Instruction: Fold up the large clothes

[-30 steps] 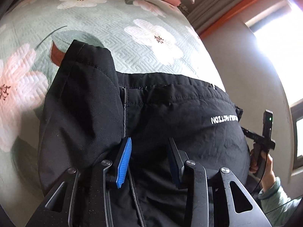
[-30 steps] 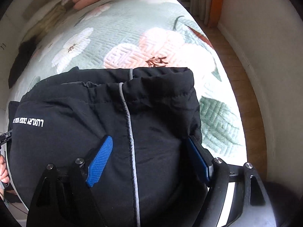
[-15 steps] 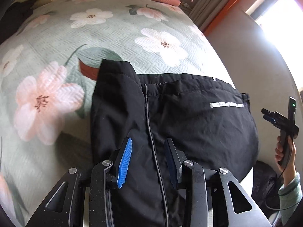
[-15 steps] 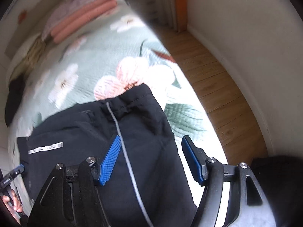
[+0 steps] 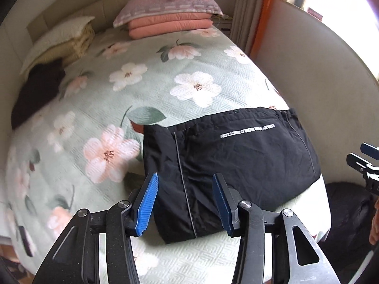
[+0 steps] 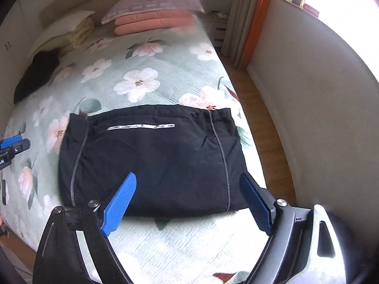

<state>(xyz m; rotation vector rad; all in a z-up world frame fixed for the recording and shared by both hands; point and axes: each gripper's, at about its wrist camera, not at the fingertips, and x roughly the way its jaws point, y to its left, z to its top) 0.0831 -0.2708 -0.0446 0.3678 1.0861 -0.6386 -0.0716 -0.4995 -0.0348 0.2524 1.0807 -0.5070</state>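
A black garment [image 5: 232, 163] lies folded into a rectangle near the foot edge of the bed, with white lettering and thin grey piping lines; it also shows in the right wrist view [image 6: 154, 158]. My left gripper [image 5: 184, 203] is open and empty, held above and short of the garment's near left corner. My right gripper [image 6: 189, 201] is open wide and empty, above the garment's near edge. The right gripper's tip [image 5: 364, 163] shows at the far right of the left wrist view, and the left gripper's tip [image 6: 11, 144] at the far left of the right wrist view.
The bed has a green floral quilt [image 5: 142, 90]. Stacked pink and lilac bedding [image 5: 168, 16] and a cream pile [image 5: 61, 40] sit at the head. A dark garment [image 5: 35, 92] lies at the far left. A wall [image 6: 308, 94] and wooden floor [image 6: 267, 127] run along the right.
Both grippers have pulled back and up from the garment, so the whole bed now shows. The garment lies flat and folded. The left gripper's jaws have opened wider.
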